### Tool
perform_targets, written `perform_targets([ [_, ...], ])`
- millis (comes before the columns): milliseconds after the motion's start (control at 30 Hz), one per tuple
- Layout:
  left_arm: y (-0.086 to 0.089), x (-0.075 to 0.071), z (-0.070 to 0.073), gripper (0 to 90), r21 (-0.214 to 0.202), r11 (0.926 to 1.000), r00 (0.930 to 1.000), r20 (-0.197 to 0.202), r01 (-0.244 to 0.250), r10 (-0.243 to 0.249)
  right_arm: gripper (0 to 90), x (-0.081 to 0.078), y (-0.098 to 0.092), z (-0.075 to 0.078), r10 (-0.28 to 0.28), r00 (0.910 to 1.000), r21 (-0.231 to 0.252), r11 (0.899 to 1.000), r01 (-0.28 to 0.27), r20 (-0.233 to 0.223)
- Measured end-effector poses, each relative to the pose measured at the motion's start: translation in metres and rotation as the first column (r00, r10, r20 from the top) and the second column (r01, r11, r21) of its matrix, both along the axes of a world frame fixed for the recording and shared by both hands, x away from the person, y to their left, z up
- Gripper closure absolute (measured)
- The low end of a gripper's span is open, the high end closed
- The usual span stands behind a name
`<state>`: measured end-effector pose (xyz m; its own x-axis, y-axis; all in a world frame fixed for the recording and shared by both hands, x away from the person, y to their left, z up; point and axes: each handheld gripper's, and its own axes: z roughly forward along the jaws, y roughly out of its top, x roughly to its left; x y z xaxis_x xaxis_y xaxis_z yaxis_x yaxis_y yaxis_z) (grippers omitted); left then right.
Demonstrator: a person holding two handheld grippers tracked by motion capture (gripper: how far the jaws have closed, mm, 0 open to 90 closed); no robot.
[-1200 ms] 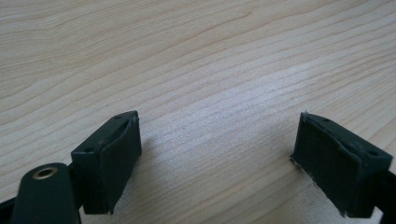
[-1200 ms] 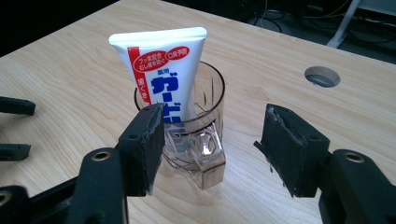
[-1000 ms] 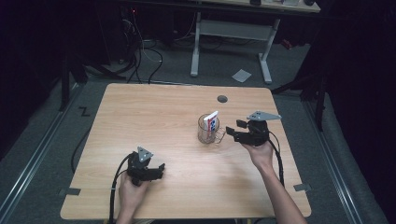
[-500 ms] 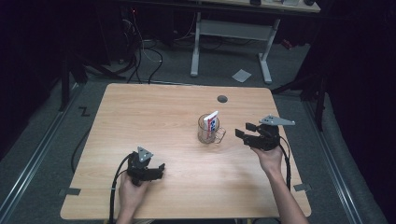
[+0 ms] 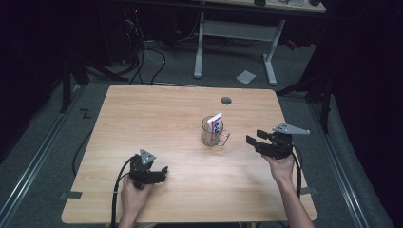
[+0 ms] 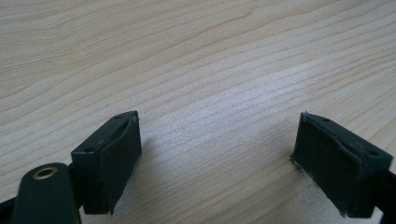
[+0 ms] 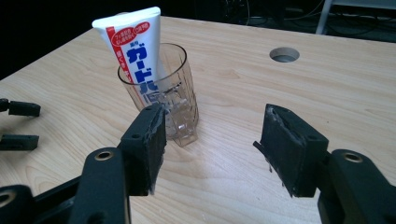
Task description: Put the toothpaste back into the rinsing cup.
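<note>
A clear glass mug stands upright near the middle of the wooden table. A white toothpaste tube with red and blue print leans inside it. My right gripper hovers open to the right of the mug, apart from it, with nothing between its jaws. My left gripper rests open low over bare wood at the front left, jaws wide and holding nothing. In the right gripper view the left gripper's fingers show at the far left edge.
A round cable hole sits in the table behind the mug. Beyond the far edge stand a white desk frame, cables and a paper scrap on the grey floor.
My right gripper has drawn back to the right, away from the mug's handle. The mug, tube and left gripper have stayed put.
</note>
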<state>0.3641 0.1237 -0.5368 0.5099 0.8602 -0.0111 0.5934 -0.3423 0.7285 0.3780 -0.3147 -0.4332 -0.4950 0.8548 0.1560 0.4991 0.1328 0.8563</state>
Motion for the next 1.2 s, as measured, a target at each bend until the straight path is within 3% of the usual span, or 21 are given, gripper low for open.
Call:
perform_targets([
  [233,0.000,0.000,0.000,15.2,0.000,1.0000,1.0000,0.000,0.000,0.000,40.4,-0.008,-0.006,-0.004,-0.008,0.9999,-0.015,1.000,0.008,-0.014],
  [1200,0.000,0.000,0.000,15.2,0.000,1.0000,1.0000,0.000,-0.001,0.001,40.5,-0.022,-0.008,-0.033,-0.005,0.9972,-0.001,1.000,0.005,-0.075],
])
